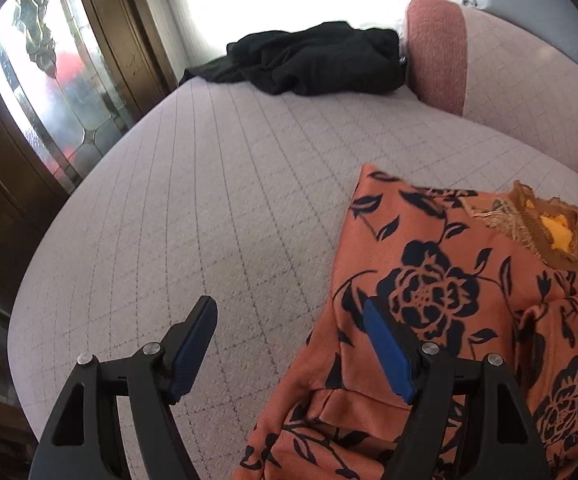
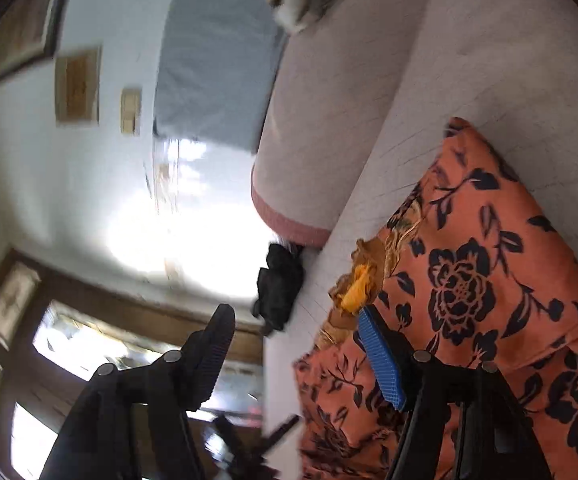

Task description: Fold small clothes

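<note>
An orange garment with a dark flower print (image 1: pixel 449 300) lies folded on the pale checked sofa seat (image 1: pixel 209 200), with a brown lace-edged piece with a yellow centre (image 1: pixel 549 224) at its far end. My left gripper (image 1: pixel 289 302) is open above the seat. Its right finger stands over the garment's left edge, and nothing is gripped. In the right wrist view the same orange garment (image 2: pixel 489 260) fills the lower right. My right gripper (image 2: pixel 295 312) is open at the garment's near edge, and only the seat edge and the room show between its fingers.
A crumpled black garment (image 1: pixel 313 62) lies at the seat's far end against a pink-trimmed armrest (image 1: pixel 437 52); the black garment (image 2: pixel 281 288) also shows in the right wrist view. A wooden door with glass panels (image 1: pixel 49 92) stands past the seat's left edge. The right wrist view is motion-blurred.
</note>
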### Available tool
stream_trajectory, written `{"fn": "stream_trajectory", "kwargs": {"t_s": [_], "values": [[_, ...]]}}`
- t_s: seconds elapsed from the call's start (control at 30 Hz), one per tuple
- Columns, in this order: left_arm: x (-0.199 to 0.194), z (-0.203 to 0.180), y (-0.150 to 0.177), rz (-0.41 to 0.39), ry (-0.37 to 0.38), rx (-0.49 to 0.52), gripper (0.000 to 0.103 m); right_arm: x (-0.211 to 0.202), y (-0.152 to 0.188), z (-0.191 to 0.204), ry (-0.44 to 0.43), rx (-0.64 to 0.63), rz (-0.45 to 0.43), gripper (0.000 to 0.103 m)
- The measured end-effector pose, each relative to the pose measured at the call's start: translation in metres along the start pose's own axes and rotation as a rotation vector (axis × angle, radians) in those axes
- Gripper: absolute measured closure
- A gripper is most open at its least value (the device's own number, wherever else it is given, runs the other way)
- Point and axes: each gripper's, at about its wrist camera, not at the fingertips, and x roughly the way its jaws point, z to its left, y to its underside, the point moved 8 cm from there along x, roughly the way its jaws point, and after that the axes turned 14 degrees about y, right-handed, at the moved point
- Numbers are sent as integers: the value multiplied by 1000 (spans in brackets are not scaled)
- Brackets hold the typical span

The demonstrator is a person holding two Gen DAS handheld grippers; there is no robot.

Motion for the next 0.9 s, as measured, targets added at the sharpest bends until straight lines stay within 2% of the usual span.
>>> {"fn": "stream_trajectory", "kwargs": {"t_s": [0.1, 0.2, 0.3, 0.4, 0.47, 0.5, 0.57, 0.63, 0.73, 0.8, 0.87, 0.9], "values": [[2, 4, 1, 6, -32, 13, 26, 30, 46, 45, 204, -381, 53, 35], [22, 20, 13, 101, -52, -49, 26, 58, 105, 62, 284, -619, 152, 35], [26, 30, 18, 127, -25, -97, 26, 83, 145, 75, 367, -757, 177, 35], [22, 41, 17, 112, -34, -114, 26, 113, 164, 75, 466, -832, 187, 34], [27, 47, 21, 129, -48, -109, 26, 135, 175, 65, 555, -860, 210, 33], [32, 44, 24, 148, -43, -101, 26, 142, 175, 56, 600, -865, 210, 34], [34, 43, 24, 140, -50, -85, 26, 149, 172, 43, 684, -887, 194, 56], [33, 43, 22, 143, -46, -87, 27, 139, 159, 42, 688, -881, 180, 92], [33, 46, 20, 141, -35, -110, 27, 110, 118, 33, 694, -788, 130, 92], [28, 51, 17, 121, -37, -116, 27, 80, 75, 19, 745, -715, 40, 92], [15, 52, 11, 72, -70, -100, 27, 52, 32, -7, 819, -616, -33, 92], [9, 51, 7, 46, -84, -90, 27, 37, 12, -23, 830, -547, -64, 88]]}}
